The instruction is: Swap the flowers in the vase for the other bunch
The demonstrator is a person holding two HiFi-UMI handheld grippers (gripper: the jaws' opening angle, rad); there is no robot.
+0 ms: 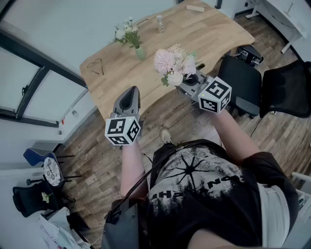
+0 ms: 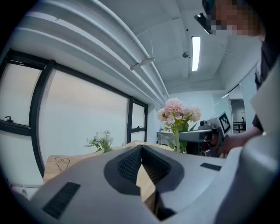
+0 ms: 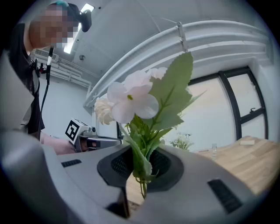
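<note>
Room: white walls, dark-framed windows [image 2: 87,113] and white ceiling pipes [image 2: 131,48] are seen, with one lit strip light [image 2: 195,52]. A floor [image 1: 97,165] of wood-look planks lies beneath both grippers.

Worktop [image 1: 194,39]: pale wood with rounded corners, extending ahead of both grippers.

Chairs: two black office chairs [image 1: 240,85] are placed to the right of the right gripper.

Person: a black T-shirt [image 1: 204,189] is worn. Its pale printed lettering is partly covered and cannot be read whole.

Left gripper [image 2: 141,162]: held about level at the worktop's near edge, with the jaws closed together and nothing between them.

Right gripper [image 3: 141,168]: held level beside the left gripper, with the jaws clamped on flower stems.

Marker cubes [image 1: 122,130]: one is carried on each gripper. Black-and-white square patterns are printed on them. No lettering is shown.

Pink bunch [image 1: 174,62]: gripped low on the stems by the right gripper. The long axis is upright, with blooms and leaves above the jaws.

White bunch [image 1: 125,33]: set in a small greenish vase [image 1: 140,52] on the worktop, well ahead of the left gripper, blooms uppermost.

Wire heart [image 1: 96,65]: laid flat on the worktop, ahead and left of the left gripper.

Bottle [image 1: 160,24]: small, clear and upright, well beyond the right gripper.

Block [image 1: 195,8]: small, pale, at the far end of the worktop.
</note>
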